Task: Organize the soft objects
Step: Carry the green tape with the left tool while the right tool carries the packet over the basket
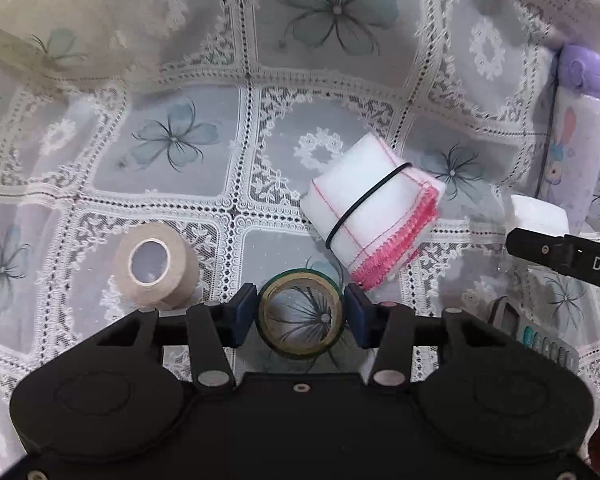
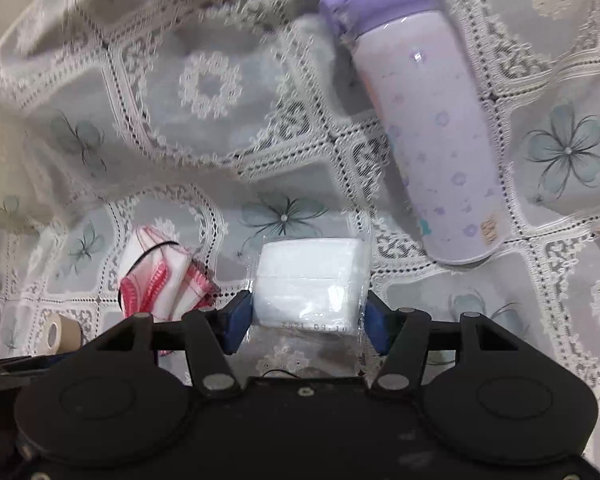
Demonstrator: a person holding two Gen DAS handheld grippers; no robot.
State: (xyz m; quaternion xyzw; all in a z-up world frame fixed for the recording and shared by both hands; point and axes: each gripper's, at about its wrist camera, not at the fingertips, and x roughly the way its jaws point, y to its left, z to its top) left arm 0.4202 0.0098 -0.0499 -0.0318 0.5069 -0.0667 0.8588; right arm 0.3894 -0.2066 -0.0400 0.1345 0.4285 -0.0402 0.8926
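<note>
Left gripper (image 1: 301, 315) clamps green tape roll (image 1: 301, 350) over lace tablecloth (image 1: 204, 72). Right gripper (image 2: 309, 322) squeezes plastic-wrapped white pack (image 2: 310, 284); purple bottle (image 2: 432, 136) lies nearby.

Green tape ring (image 1: 301, 315) clamped upright, white wrapped pad pack (image 2: 310, 286) gripped, pink-edged cloth bundle (image 1: 374, 214) lying between.

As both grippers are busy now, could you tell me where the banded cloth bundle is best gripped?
Grip the cloth bundle across its two long plain sides, near the black rubber band, coming from above. It lies flat and the band keeps the layers tight there; the pink stitched end is loose.
</note>
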